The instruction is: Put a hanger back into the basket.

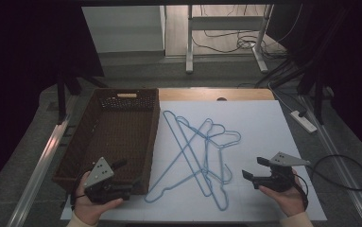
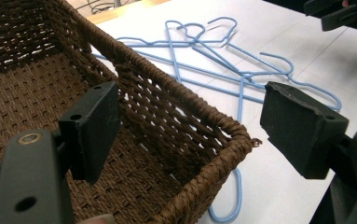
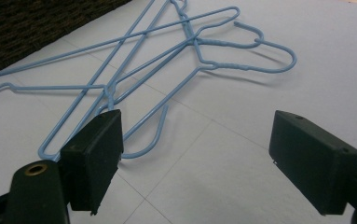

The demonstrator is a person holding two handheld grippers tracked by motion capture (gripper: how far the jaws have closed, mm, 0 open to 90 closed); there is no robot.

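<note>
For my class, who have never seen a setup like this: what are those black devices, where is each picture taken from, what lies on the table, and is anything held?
A person holds a two-jaw tool in each hand: left tool, right tool. One picture looks down from above; the other two come from cameras riding on each tool, looking along its black jaws. On the white table lie tangled blue hangers beside a brown basket. Both tools are open and hold nothing.

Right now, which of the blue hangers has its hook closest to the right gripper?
The hanger lying farthest right in the pile: its hook curls toward the near edge, beside the right gripper, while another hanger's hook reaches the basket.
</note>
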